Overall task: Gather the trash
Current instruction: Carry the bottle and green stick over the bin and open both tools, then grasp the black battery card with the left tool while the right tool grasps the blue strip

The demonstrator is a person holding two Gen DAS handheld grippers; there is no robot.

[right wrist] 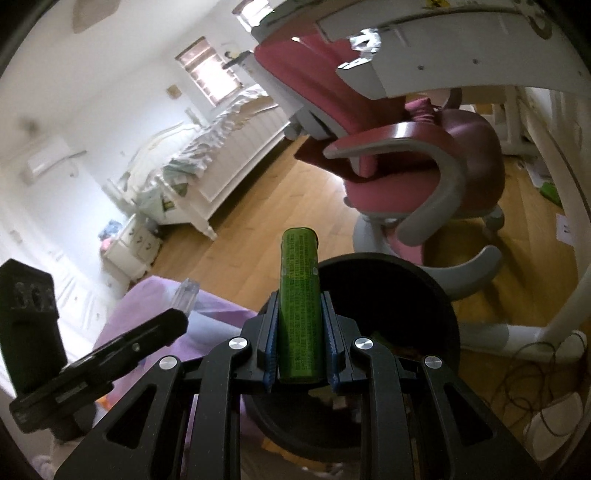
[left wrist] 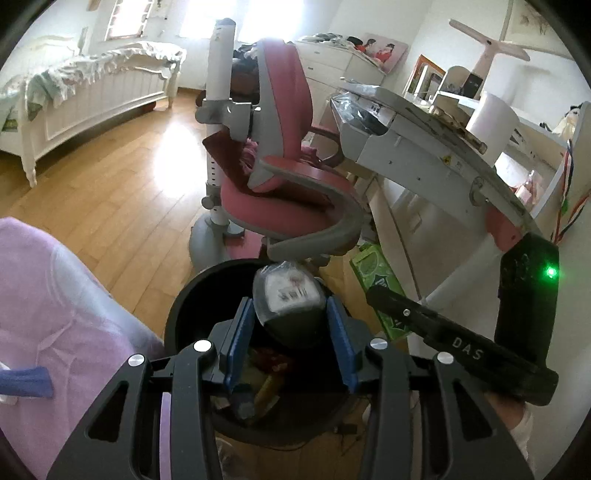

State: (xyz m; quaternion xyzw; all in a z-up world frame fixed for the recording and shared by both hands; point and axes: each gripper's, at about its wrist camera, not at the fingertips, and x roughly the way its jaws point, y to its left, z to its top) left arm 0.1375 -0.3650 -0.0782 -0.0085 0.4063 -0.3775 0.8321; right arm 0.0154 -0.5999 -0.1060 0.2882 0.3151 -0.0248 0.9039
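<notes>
Bedroom, white walls. Wooden plank floor (left wrist: 122,177) with a bright glare patch from sunlit windows (left wrist: 123,22). White panelled bed (left wrist: 92,96) with rumpled bedding against the far wall. Pink-and-grey chair (left wrist: 291,177) at mid-room, beside a white worktop (left wrist: 424,147) (cluttered, surface tilted). Wall air conditioner (right wrist: 48,158) high up.

Two hand-held grippers were in view — the left hand-held gripper (left wrist: 290,332) and the right hand-held gripper (right wrist: 299,339). One black bin (left wrist: 192,295) stood on the floor, one wrapped packet (left wrist: 286,295) over it, one green box (right wrist: 298,302) — and one pink chair (left wrist: 291,206), one bed (left wrist: 92,96).
</notes>
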